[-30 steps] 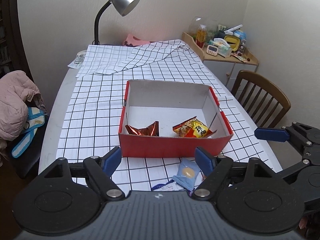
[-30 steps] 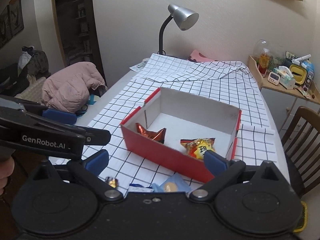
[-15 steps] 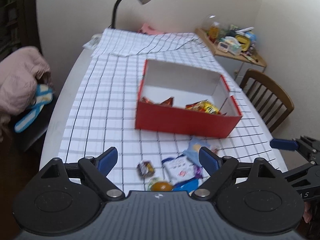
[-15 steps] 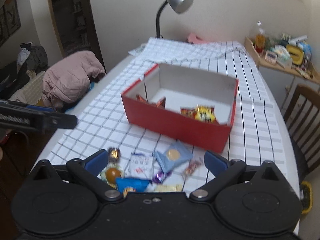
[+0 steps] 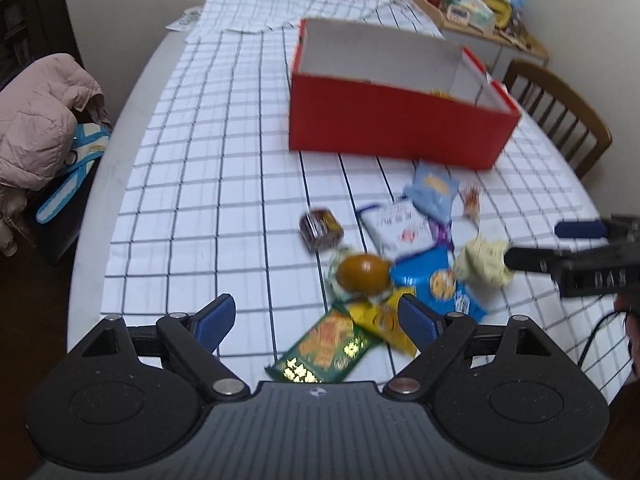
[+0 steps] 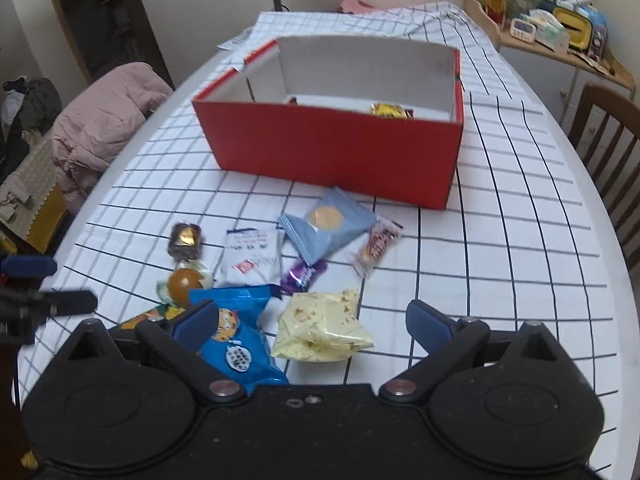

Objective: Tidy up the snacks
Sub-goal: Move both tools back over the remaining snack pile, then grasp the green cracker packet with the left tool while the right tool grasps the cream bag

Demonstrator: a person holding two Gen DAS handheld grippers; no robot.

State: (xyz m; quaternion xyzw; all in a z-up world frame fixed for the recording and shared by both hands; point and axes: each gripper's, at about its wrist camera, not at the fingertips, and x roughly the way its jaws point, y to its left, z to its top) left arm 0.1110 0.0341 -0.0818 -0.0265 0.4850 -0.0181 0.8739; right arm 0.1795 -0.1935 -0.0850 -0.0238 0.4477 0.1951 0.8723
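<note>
A red box (image 5: 396,132) (image 6: 340,148) stands on the checked cloth with a few snacks inside. Several loose snacks lie in front of it: a pale yellow packet (image 6: 324,326) (image 5: 484,264), a blue bag (image 6: 236,340) (image 5: 436,280), a light blue packet (image 6: 328,224), a white packet (image 6: 252,256), a brown round sweet (image 5: 362,272) and a green packet (image 5: 328,348). My left gripper (image 5: 320,316) is open and empty just before the green packet. My right gripper (image 6: 312,320) is open and empty over the yellow packet and blue bag.
A pink jacket (image 5: 40,120) lies on a chair to the left. A wooden chair (image 5: 560,112) stands at the right. A cluttered side shelf (image 6: 556,32) is at the back right. The table edge curves close on both sides.
Both grippers have pulled back from the box and tilted down, so the loose snacks in front of it have come into view. Both stay open.
</note>
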